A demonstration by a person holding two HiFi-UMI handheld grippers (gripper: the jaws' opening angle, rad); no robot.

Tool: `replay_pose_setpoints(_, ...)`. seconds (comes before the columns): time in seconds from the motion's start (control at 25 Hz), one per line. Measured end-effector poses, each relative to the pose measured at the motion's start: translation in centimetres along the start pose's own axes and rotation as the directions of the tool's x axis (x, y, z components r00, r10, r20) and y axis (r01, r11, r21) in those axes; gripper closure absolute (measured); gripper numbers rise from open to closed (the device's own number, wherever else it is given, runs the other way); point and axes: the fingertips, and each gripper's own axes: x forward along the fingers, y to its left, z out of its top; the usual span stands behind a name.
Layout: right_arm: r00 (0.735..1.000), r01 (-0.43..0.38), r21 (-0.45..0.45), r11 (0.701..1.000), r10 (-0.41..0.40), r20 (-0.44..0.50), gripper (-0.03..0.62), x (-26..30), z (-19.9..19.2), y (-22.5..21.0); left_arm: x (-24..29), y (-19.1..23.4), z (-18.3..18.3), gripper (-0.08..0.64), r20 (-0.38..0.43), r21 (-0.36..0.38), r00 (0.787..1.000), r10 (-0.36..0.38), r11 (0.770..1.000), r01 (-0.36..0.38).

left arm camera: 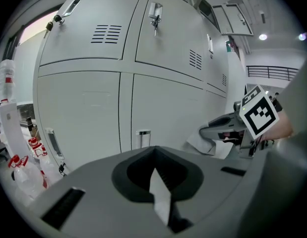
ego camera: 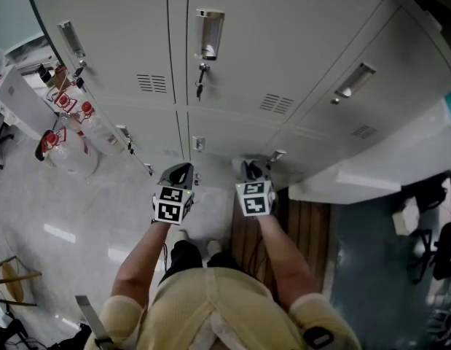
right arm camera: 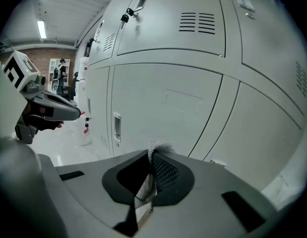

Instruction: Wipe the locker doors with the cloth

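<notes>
The right claw (right arm camera: 147, 178) gripped the cloth (right arm camera: 158, 148) near a locker door (right arm camera: 163, 100); the left claw (left arm camera: 159, 185) sat closed. Pressing the cloth flat should wipe best.

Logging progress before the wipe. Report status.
Left gripper shut, empty. Right gripper shut on cloth. Both face the lower locker doors; contact unclear. Key hangs in a lock above, clear of the grippers.

Soft indoor light, even across pale grey metal locker doors (ego camera: 283, 42). Round ceiling lamps (left arm camera: 263, 36) glow overhead. Glare streaks on glossy pale floor (ego camera: 59, 232). Gripper views bow hard, corners black.
</notes>
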Motion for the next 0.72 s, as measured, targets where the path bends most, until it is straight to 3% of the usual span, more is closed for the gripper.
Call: replay_pose_setpoints(0.72,0.994,-0.056,0.072,0.996,0.049,0.102,0.588,-4.6,3.9,2.9,-3.0,1.8,1.2,0.558,0.024,-0.029,0.999,0.034,0.999,-0.033)
